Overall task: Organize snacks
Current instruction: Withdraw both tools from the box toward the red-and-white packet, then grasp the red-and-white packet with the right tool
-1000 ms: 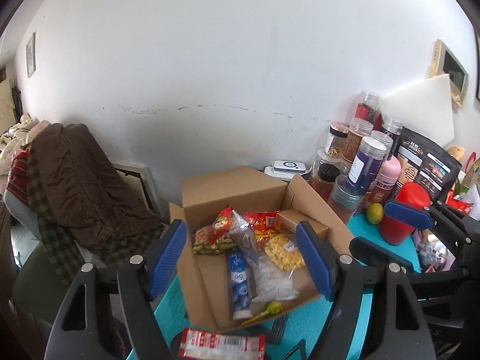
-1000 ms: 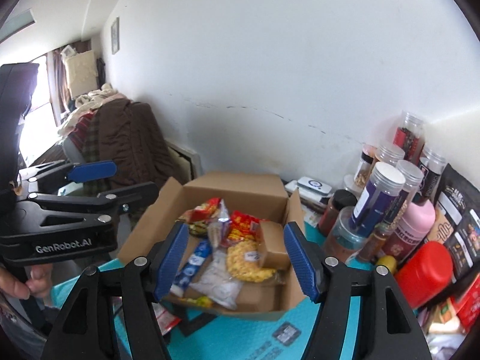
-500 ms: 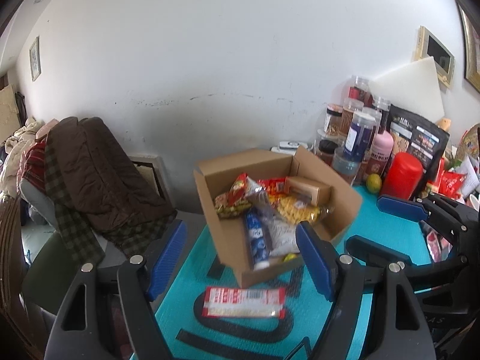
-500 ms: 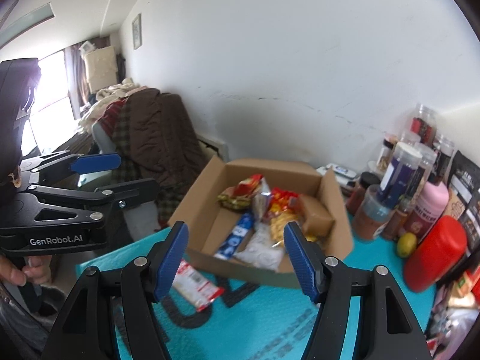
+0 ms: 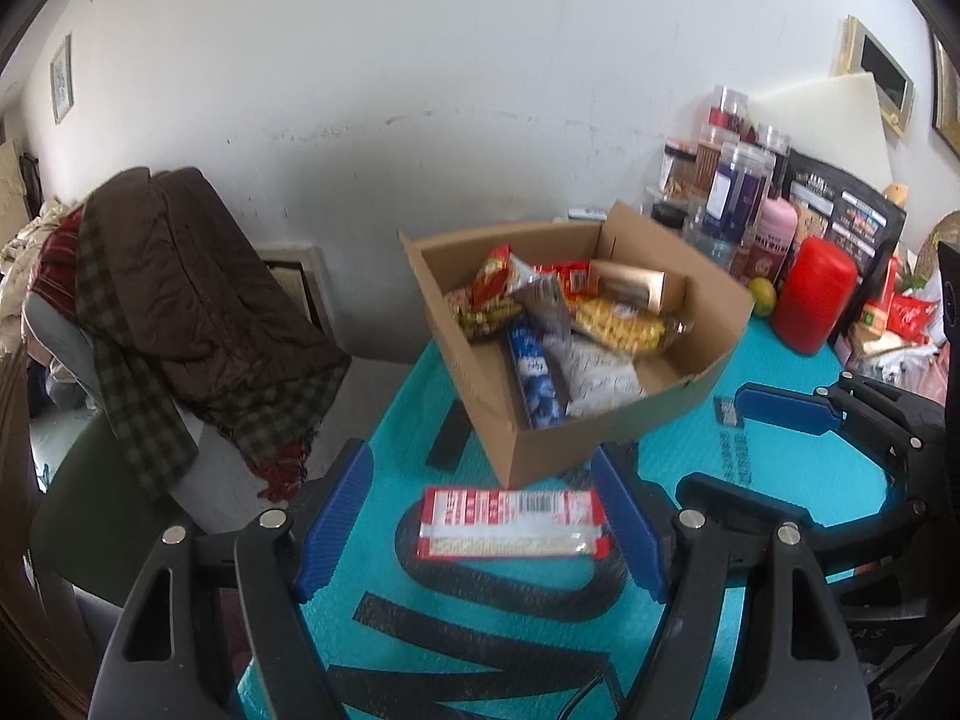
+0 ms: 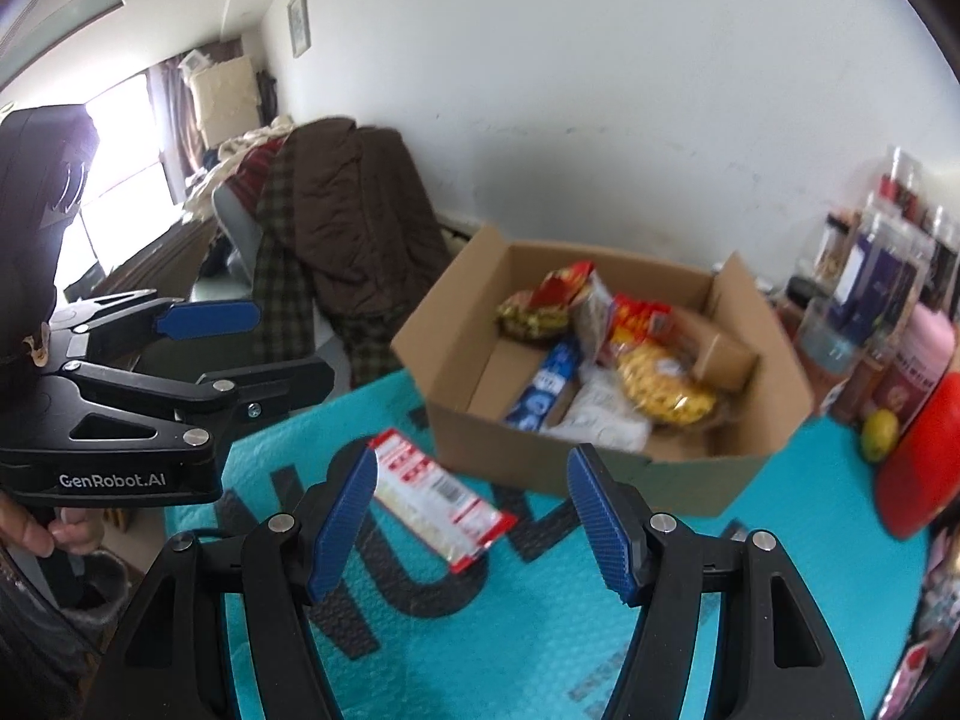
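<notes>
An open cardboard box sits on the teal mat and holds several snack packs, among them a blue pack and a yellow bag. A red-and-white snack packet lies flat on the mat in front of the box. My left gripper is open, low over the mat, with its fingers on either side of the packet. My right gripper is open and empty, above the mat to the right of the packet.
Jars, bottles and a red container crowd the mat's far right by the wall. A small green fruit lies beside them. A chair draped with a brown coat stands left of the table. The mat's left edge is close.
Both grippers have pulled back from the box and dropped lower. The red-and-white packet now lies between my left gripper's fingers. Both stay open.
</notes>
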Available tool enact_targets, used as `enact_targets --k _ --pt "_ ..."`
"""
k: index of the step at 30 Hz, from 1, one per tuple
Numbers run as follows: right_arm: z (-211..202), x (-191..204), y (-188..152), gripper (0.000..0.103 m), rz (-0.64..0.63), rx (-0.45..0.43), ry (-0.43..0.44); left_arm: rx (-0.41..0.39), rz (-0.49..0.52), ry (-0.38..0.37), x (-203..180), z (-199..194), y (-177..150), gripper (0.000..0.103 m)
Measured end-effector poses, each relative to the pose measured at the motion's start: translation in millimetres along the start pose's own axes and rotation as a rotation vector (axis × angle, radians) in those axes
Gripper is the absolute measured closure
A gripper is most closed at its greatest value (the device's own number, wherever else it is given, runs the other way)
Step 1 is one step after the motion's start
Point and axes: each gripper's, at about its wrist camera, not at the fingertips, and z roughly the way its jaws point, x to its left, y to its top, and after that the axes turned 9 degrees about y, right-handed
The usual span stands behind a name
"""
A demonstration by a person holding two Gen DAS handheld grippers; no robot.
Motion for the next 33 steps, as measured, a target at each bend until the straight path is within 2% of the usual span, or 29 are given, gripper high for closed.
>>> enact_targets --k 5,11,16,30,33 --pt "23.3 -1.2 -15.5 0.029 0.009 0.041 0.022 0.051 0.005 -0.015 5.4 24.9 -16.1 0.028" --pt "56.4 -8.7 -28.1 0.025 -0.011 0.110 0.045 0.118 0.005 -0.002 12.7 53.8 -30.6 0.028" --pt "86.6 -16.1 -35.1 0.025 -0.021 0.175 0.093 0.167 -0.038 0.006 22.1 72.5 -42.7 0.028" --pt "143.7 -15.2 -33.7 0.025 -0.191 0.305 0.206 0.251 -0.101 0.001 38.7 100.4 -59.1 0.028" --pt "146.4 -4.0 -39.5 0.029 -0.287 0.308 0.186 0.249 -0.108 0.008 41.5 96.8 -60.2 0.028"
